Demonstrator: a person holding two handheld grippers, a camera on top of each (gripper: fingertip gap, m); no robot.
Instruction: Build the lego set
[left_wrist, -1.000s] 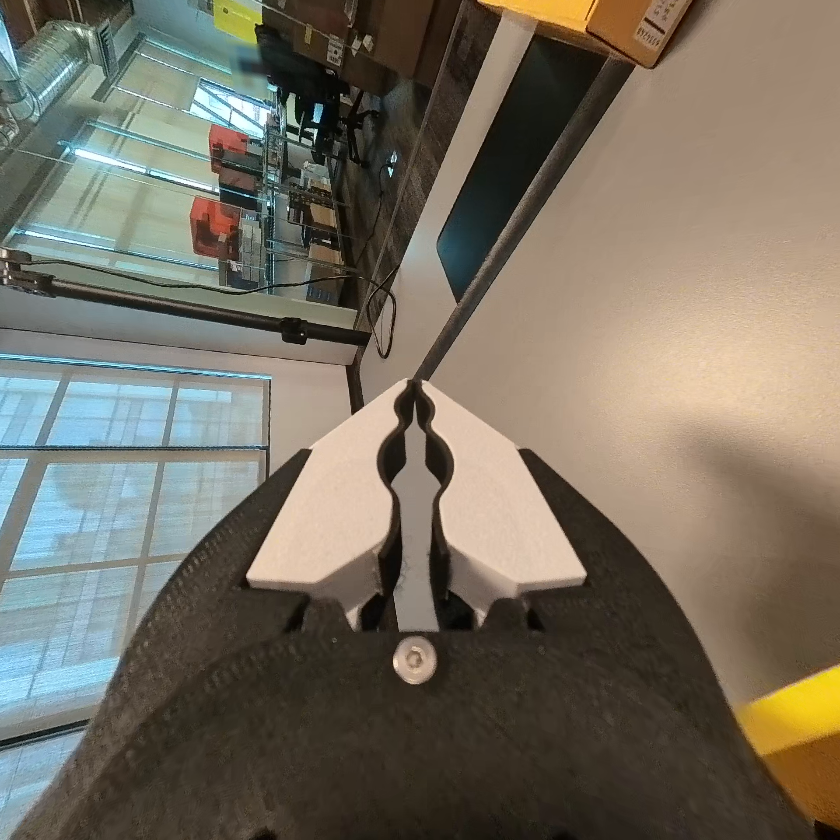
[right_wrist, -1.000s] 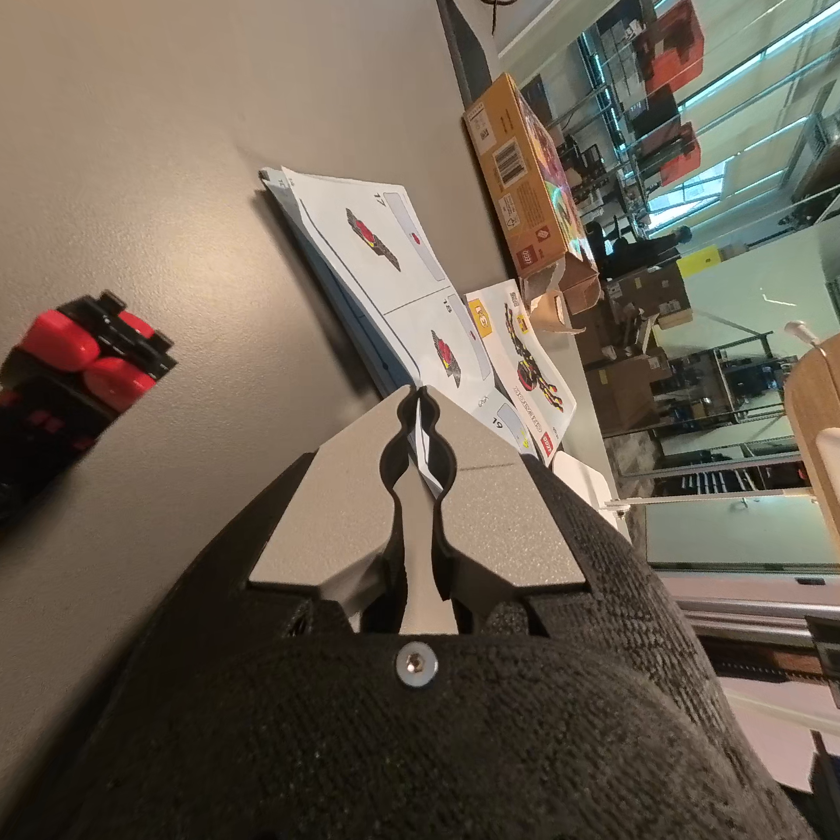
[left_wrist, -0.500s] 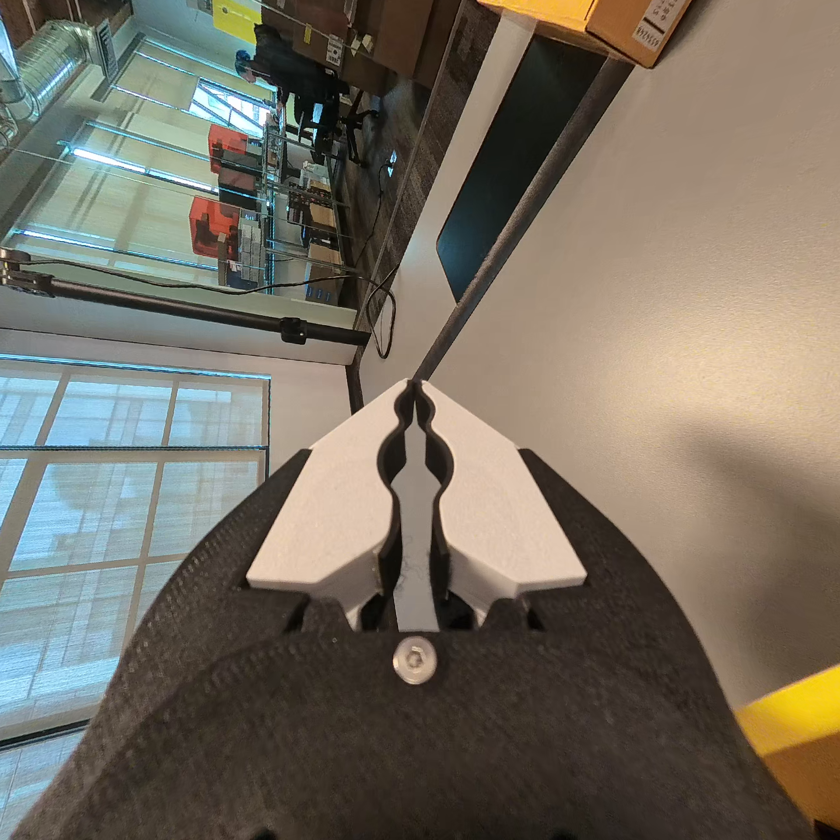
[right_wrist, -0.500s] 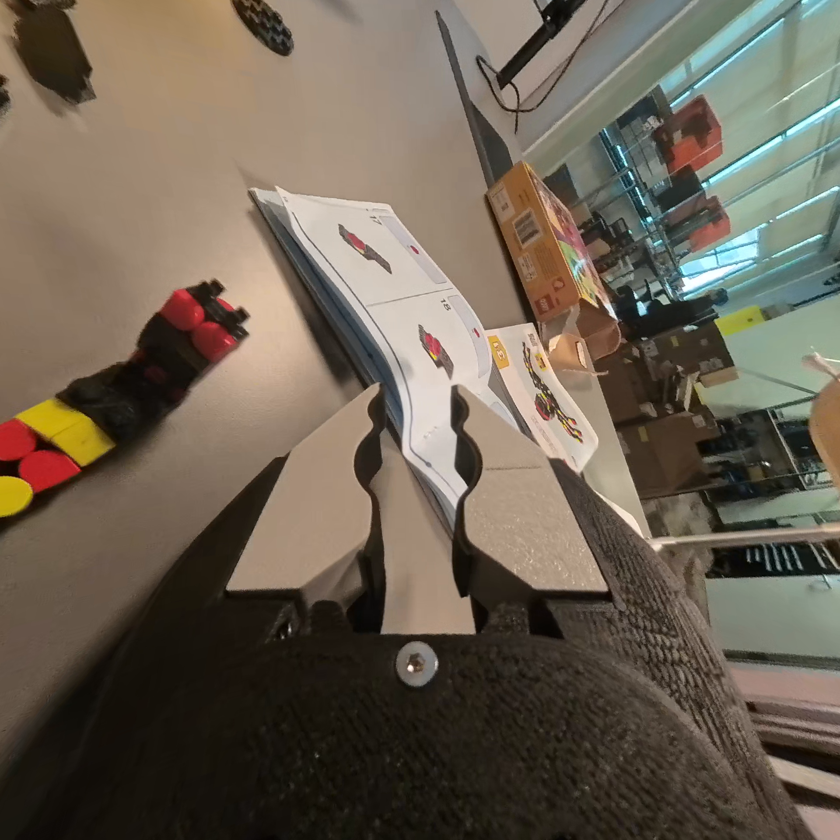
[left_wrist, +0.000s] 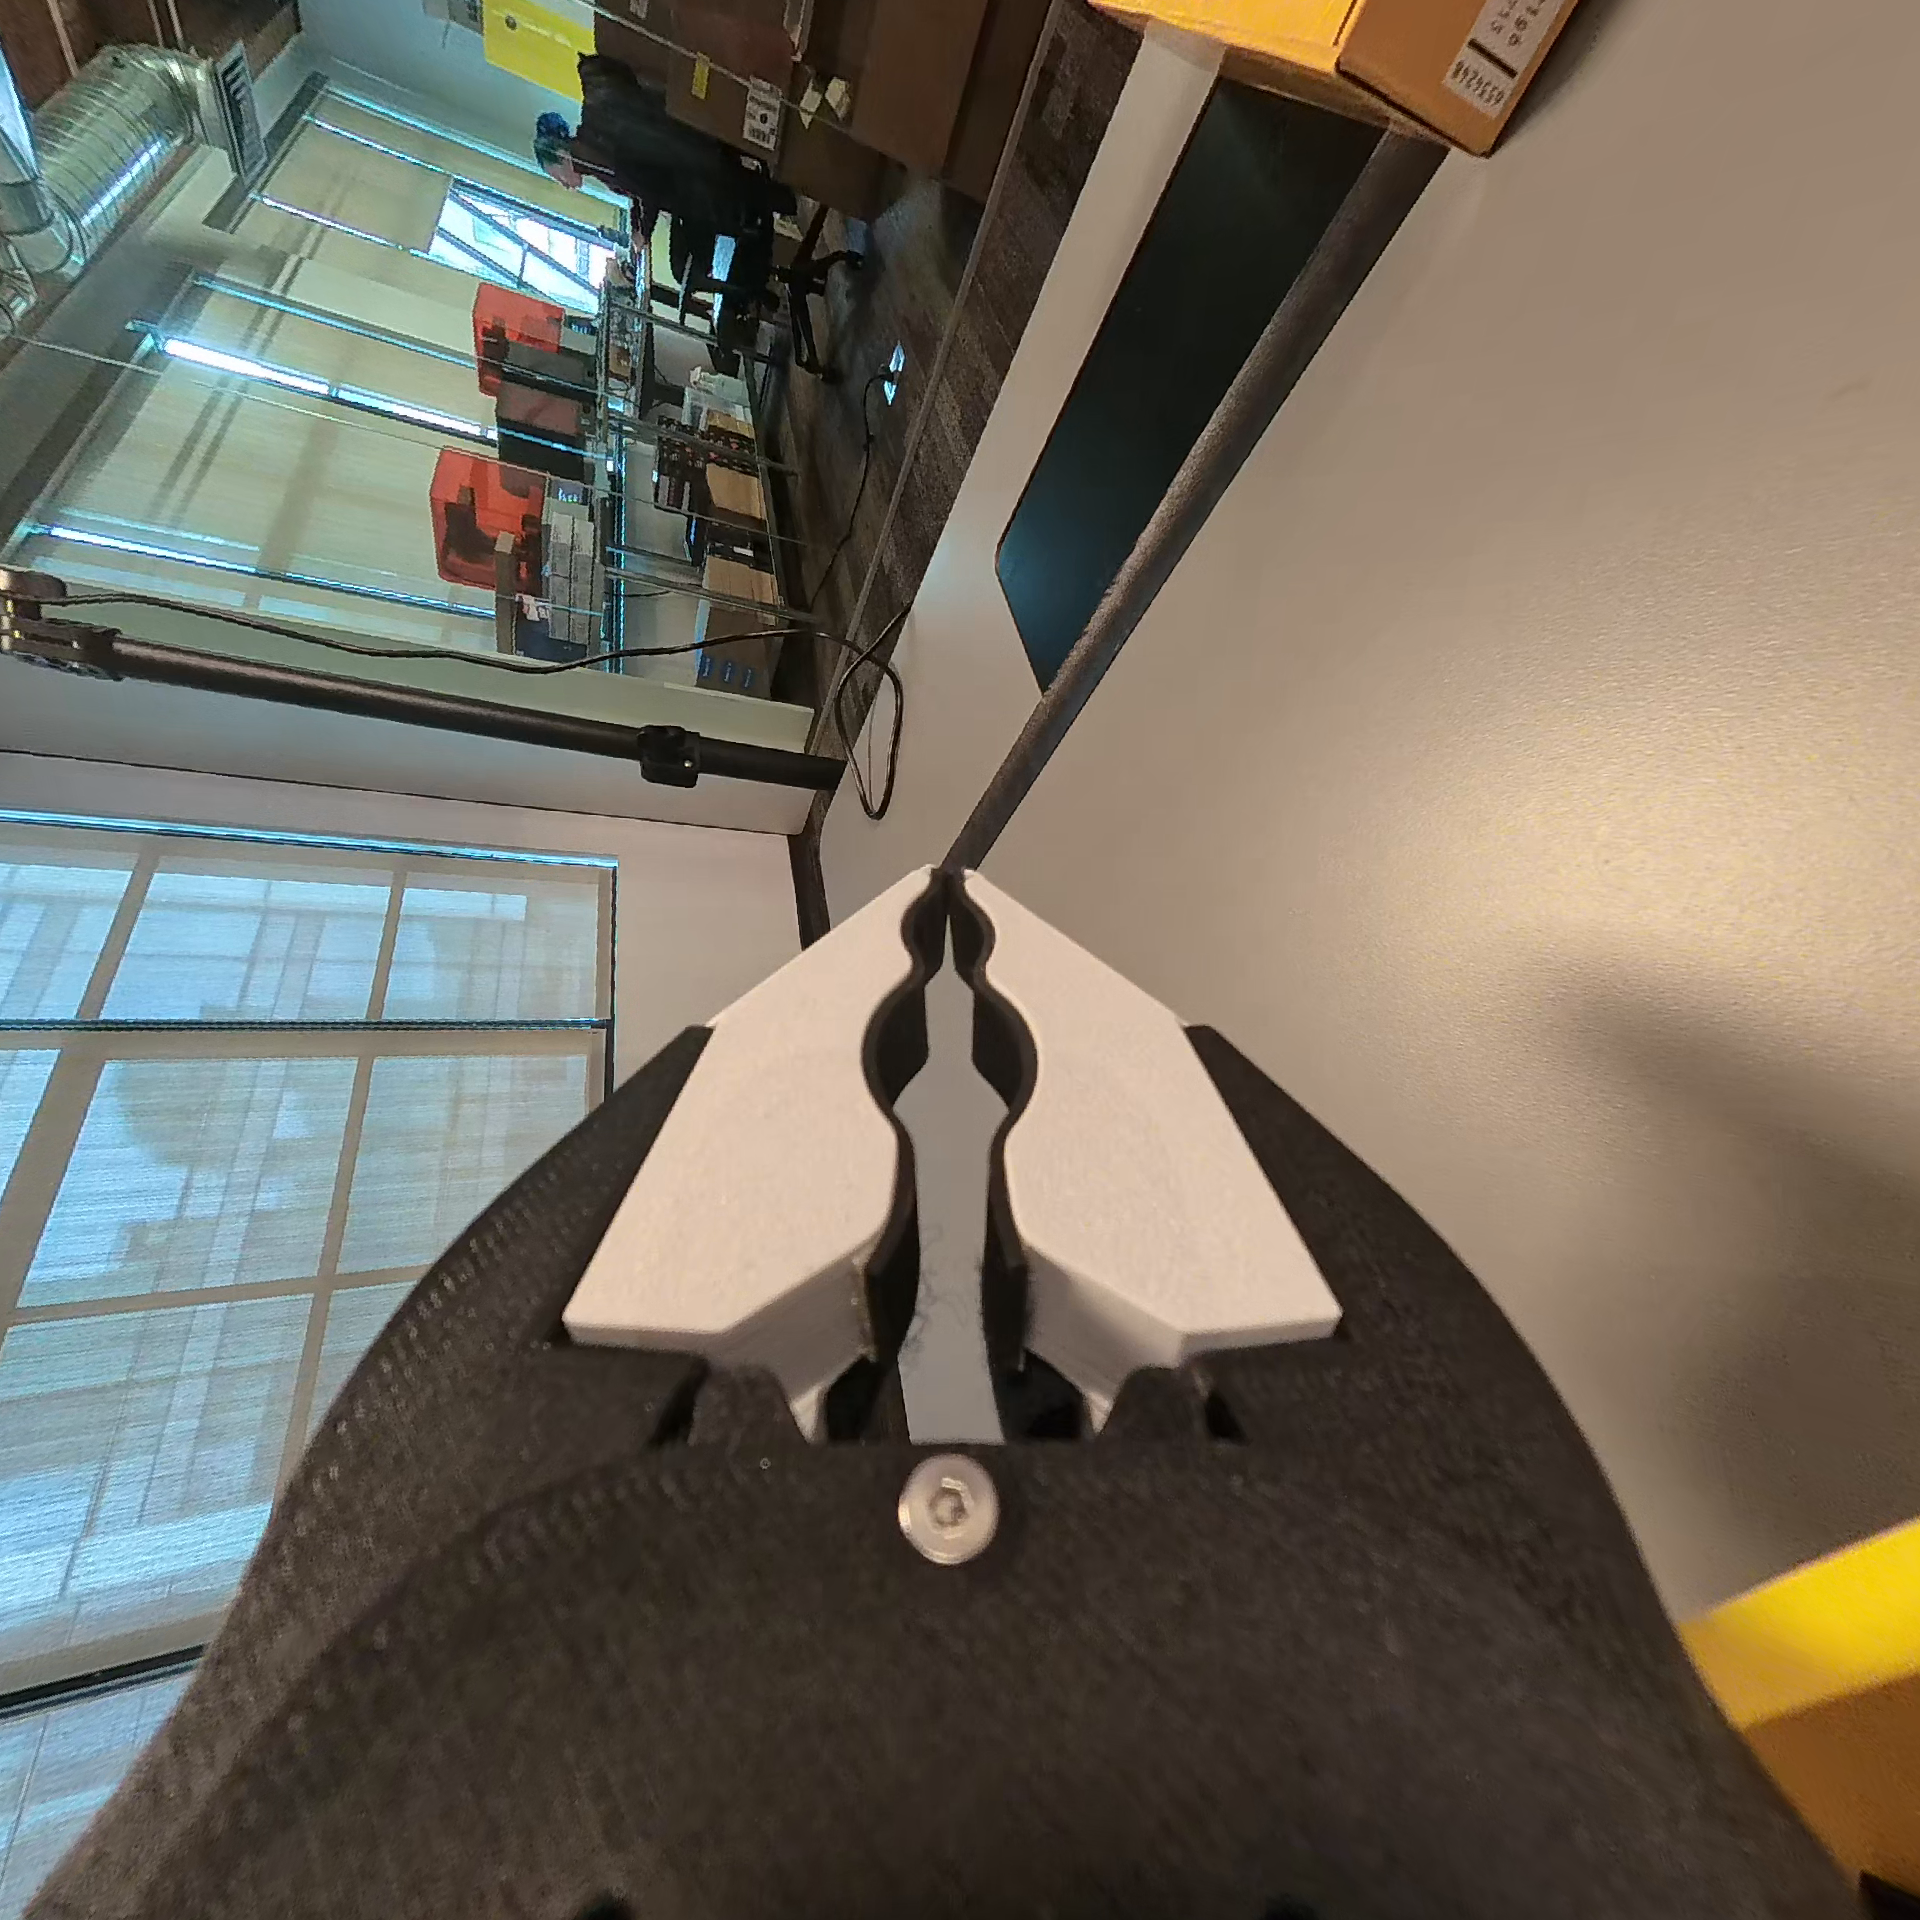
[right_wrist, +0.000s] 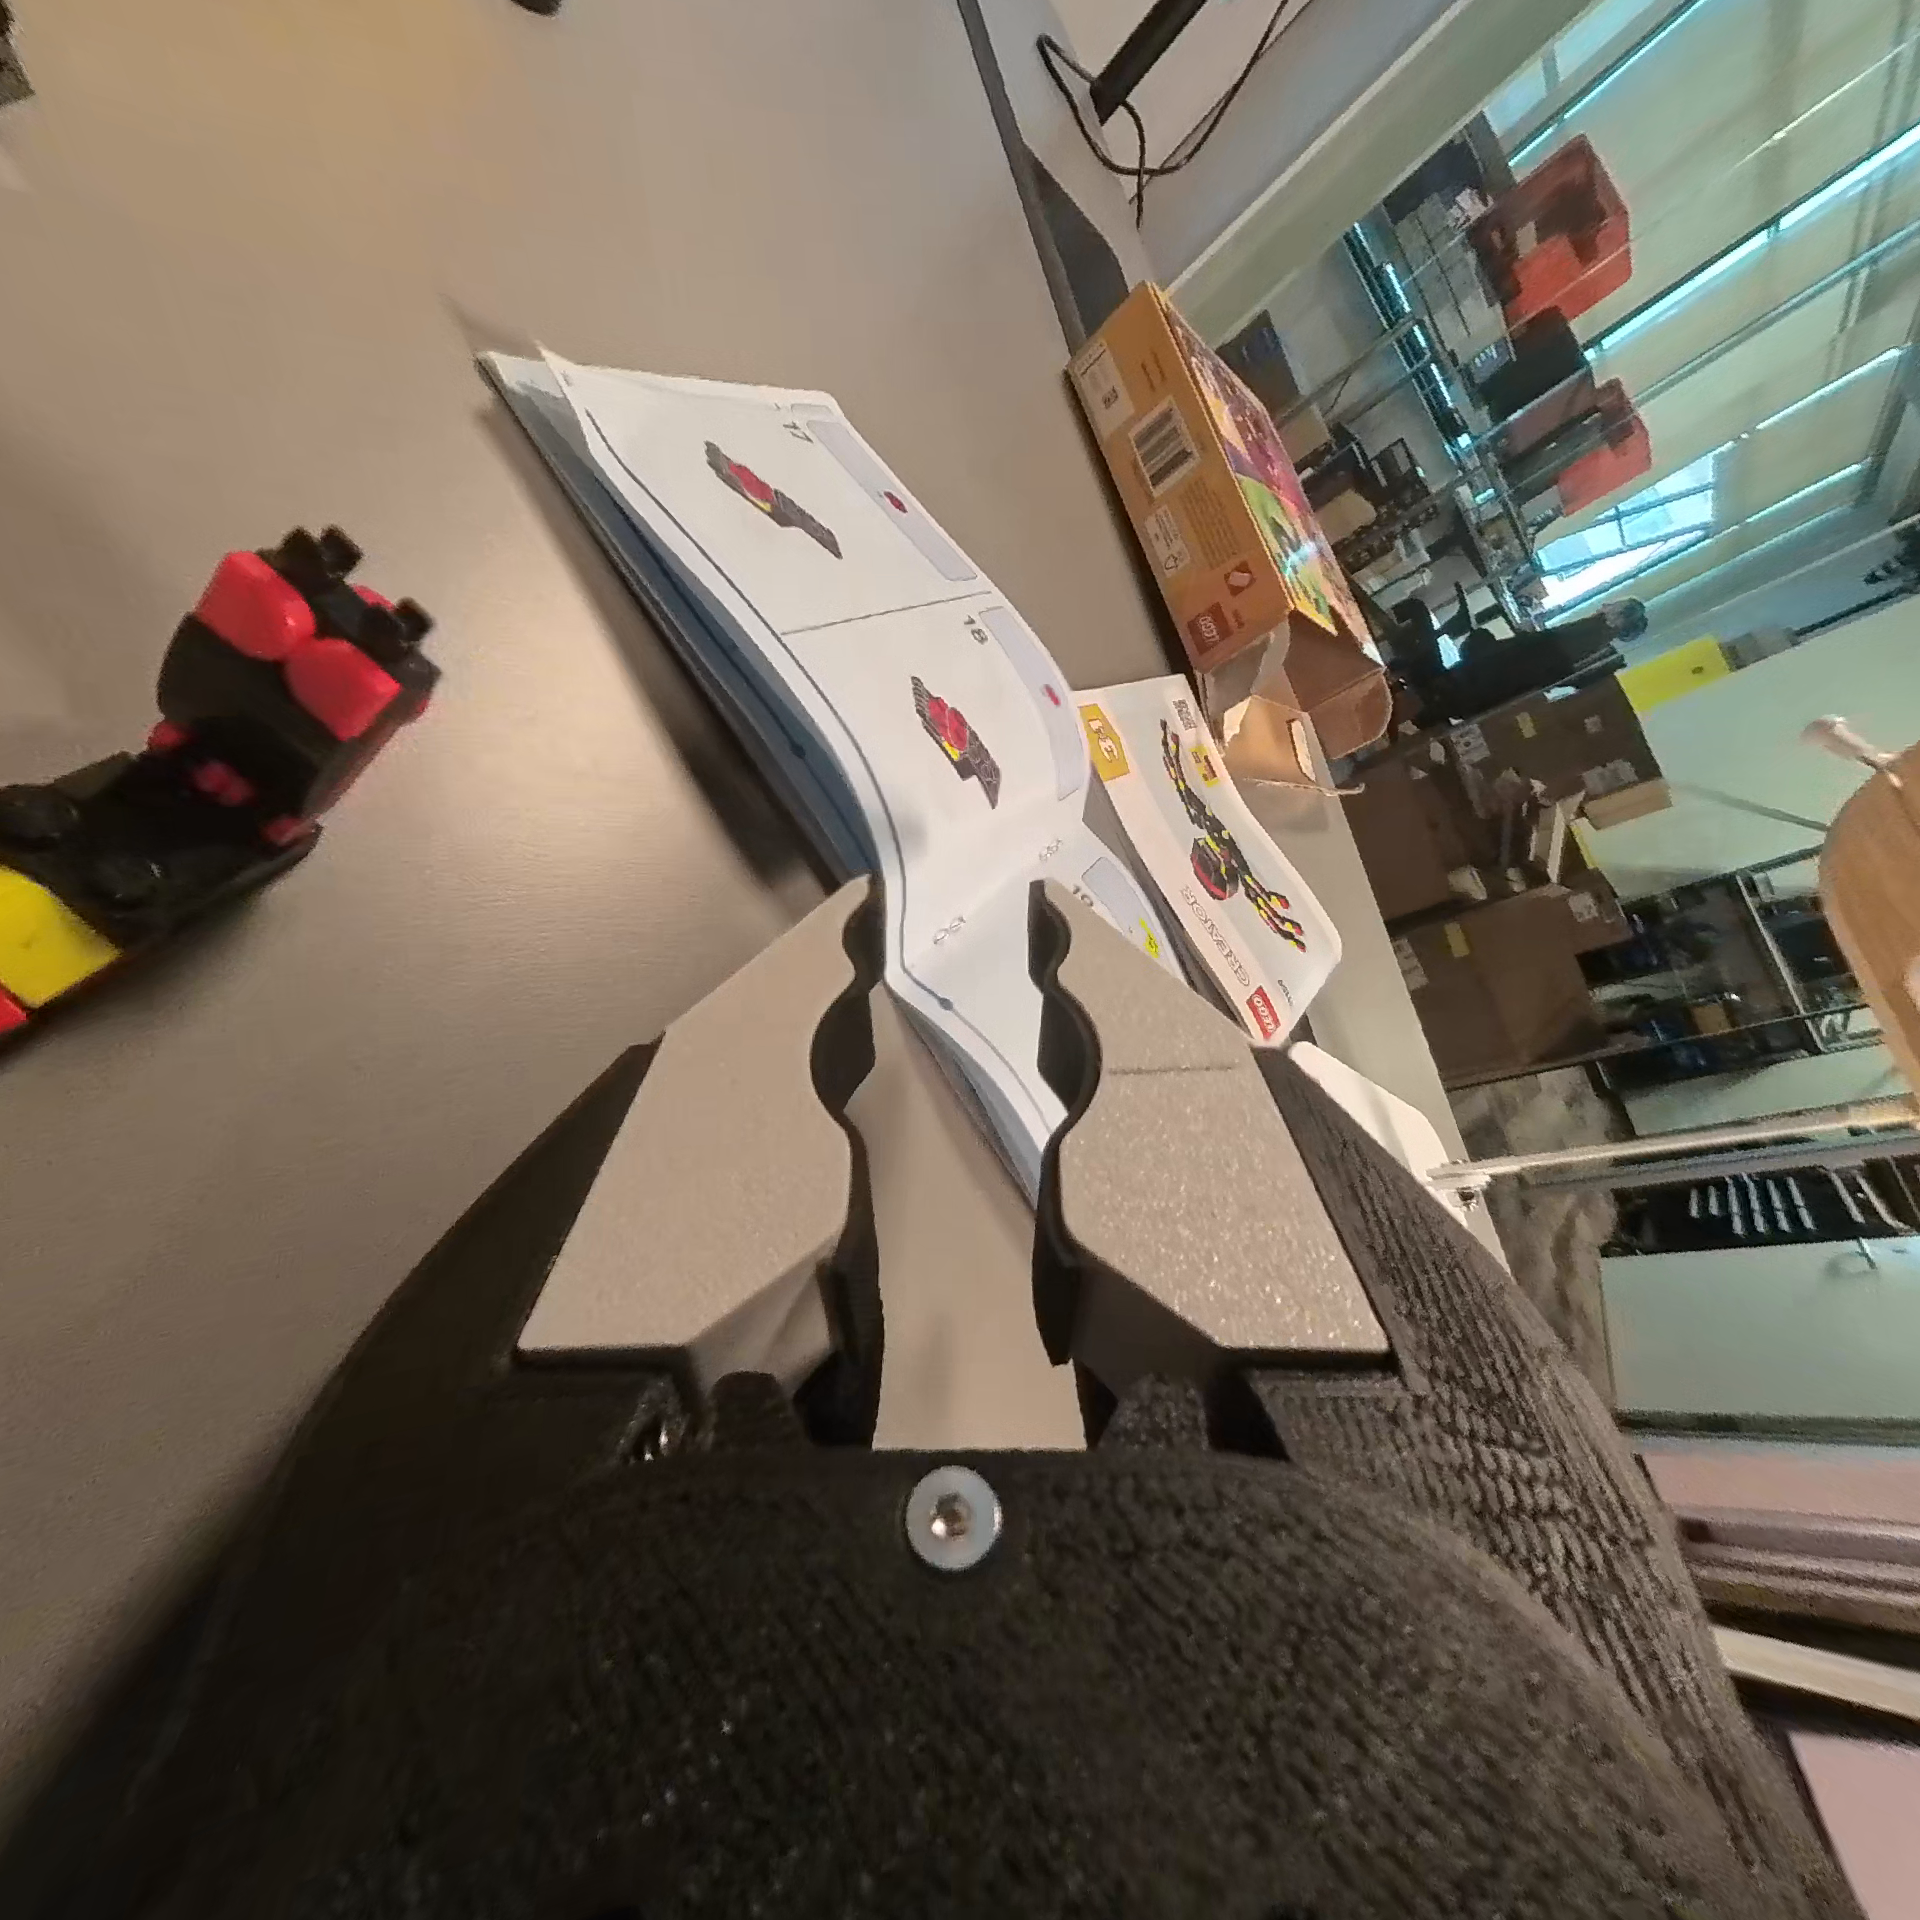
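Fingers of your right gripper (right_wrist: 954, 904) are spread before the open white paper instruction booklet (right_wrist: 831, 623); your left gripper (left_wrist: 948, 878) is pressed together, empty.

Bright window daylight, wide-angle edge distortion, slight motion blur

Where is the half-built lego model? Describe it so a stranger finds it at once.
Start from the grey table in the right wrist view and find the open instruction booklet lying ahead of the right gripper. The half-built lego model sits apart from the booklet, to its left in the picture. It is the only chunky block there: black, with glossy red and yellow bricks.
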